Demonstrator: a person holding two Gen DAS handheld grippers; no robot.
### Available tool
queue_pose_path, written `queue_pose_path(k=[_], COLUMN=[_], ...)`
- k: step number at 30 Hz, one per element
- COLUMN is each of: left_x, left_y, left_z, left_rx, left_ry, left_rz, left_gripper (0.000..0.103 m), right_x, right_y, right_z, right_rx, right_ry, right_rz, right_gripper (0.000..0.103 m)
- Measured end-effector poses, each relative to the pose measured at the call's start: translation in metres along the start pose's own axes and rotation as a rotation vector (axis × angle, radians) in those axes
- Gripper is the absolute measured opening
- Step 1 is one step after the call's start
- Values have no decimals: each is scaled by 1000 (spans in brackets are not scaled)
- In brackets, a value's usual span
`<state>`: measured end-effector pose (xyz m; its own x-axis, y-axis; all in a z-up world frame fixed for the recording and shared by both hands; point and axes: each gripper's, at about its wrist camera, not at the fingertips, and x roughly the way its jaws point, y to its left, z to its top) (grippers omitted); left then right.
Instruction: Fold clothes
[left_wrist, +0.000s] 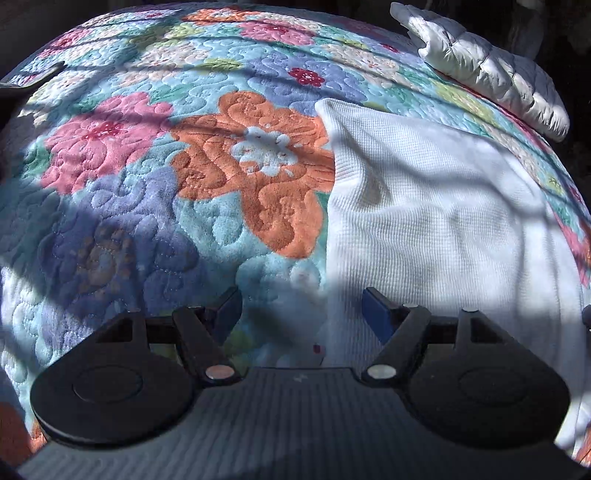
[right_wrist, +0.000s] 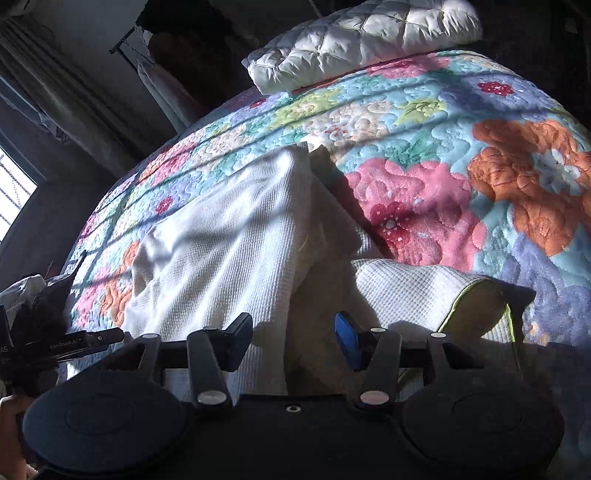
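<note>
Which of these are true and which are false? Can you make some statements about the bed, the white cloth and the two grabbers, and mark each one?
1. The white garment lies on a flowery quilt. True.
2. The left gripper is clamped shut on the garment. False: its jaws stand open and hold nothing.
3. A white quilted pillow sits at the far end of the bed. True.
4. The right gripper is shut. False: its jaws stand apart, over the garment.
5. The garment is green all over. False: it is white, with only a thin green trim on one edge.
</note>
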<state>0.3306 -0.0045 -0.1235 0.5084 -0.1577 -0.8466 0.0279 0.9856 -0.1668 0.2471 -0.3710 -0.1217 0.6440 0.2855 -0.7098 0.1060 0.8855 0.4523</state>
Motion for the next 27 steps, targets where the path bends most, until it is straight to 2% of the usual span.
queue_pose_path(k=[3, 7, 13, 18, 20, 22, 24, 26, 27], left_x=[-15, -35, -100, -116, -122, -127, -133, -128, -126], left_y=[4, 3, 1, -16, -23, -30, -37, -60, -70], left_z=[-25, -58, -105, -119, -125, -130, -135, -130, -127], left_rx=[-44, 23, 77, 106, 117, 128, 140, 166, 185], left_ry=[30, 88, 26, 1, -9, -19, -29, -37, -37], left_rz=[29, 132, 130, 57, 27, -4, -34, -81, -106], left_gripper=[72, 73, 73, 73, 73, 73, 73, 73, 73], right_x=[-15, -41, -72, -97, -97, -94, -89, -84, -78], right_y=[4, 11, 13, 15, 29, 42, 44, 42, 42], right_z=[-22, -57, -110, -154, -170, -183, -186, -184, -181], right_rx=[-24, -81, -96, -107, -207, -274, -254, -236, -241], right_ry=[0, 4, 15, 29, 62, 20, -53, -107, -108], right_rz=[10, -11, -5, 10, 34, -14, -72, -63, -23], right_gripper=[55, 56, 56, 56, 56, 55, 55, 55, 43])
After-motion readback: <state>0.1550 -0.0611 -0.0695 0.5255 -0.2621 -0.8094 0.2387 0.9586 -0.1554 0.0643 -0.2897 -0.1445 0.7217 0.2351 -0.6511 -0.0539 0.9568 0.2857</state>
